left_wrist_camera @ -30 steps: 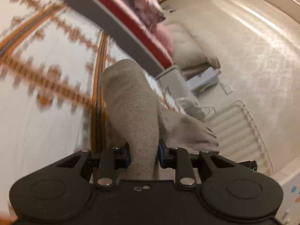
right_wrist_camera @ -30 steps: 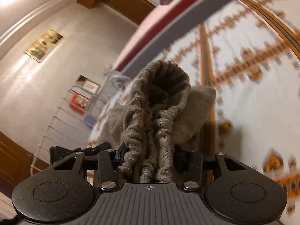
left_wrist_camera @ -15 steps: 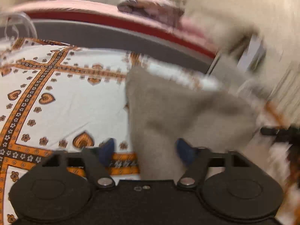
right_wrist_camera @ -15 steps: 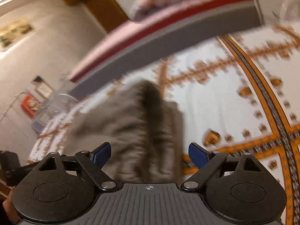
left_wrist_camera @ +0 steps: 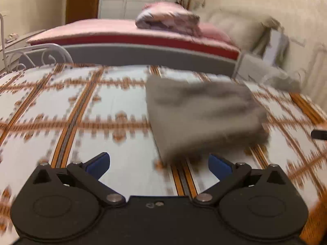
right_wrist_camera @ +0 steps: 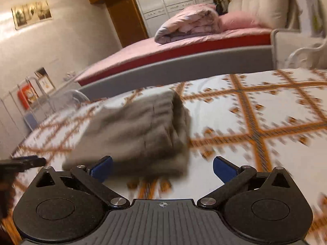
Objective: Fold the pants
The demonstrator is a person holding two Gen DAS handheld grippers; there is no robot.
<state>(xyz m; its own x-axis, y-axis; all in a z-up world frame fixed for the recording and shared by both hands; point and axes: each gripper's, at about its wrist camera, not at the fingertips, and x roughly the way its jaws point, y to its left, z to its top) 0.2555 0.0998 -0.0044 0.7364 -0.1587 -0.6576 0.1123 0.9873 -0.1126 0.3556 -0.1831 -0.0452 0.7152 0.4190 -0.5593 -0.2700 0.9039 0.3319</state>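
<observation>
The grey pants [left_wrist_camera: 204, 114] lie folded in a compact stack on the white bedspread with orange pattern [left_wrist_camera: 81, 106]. They also show in the right wrist view [right_wrist_camera: 139, 134]. My left gripper [left_wrist_camera: 159, 163] is open and empty, just in front of the stack's near edge. My right gripper [right_wrist_camera: 163, 167] is open and empty, with the stack's near edge between and beyond its blue pads [right_wrist_camera: 222, 168]. The other gripper's tip [right_wrist_camera: 22, 162] shows at the left edge of the right wrist view. Both views are motion-blurred.
A second bed with a pink sheet and a rolled quilt [right_wrist_camera: 190, 26] stands behind. A white metal bed frame [left_wrist_camera: 47, 55] is at the left. A wire rack [right_wrist_camera: 30, 100] stands by the wall. A grey cloth [left_wrist_camera: 284, 79] lies at the far right.
Both grippers were shut on the pants a second ago, holding them up. They have opened, let go and drawn back. The pants now rest folded on the bedspread.
</observation>
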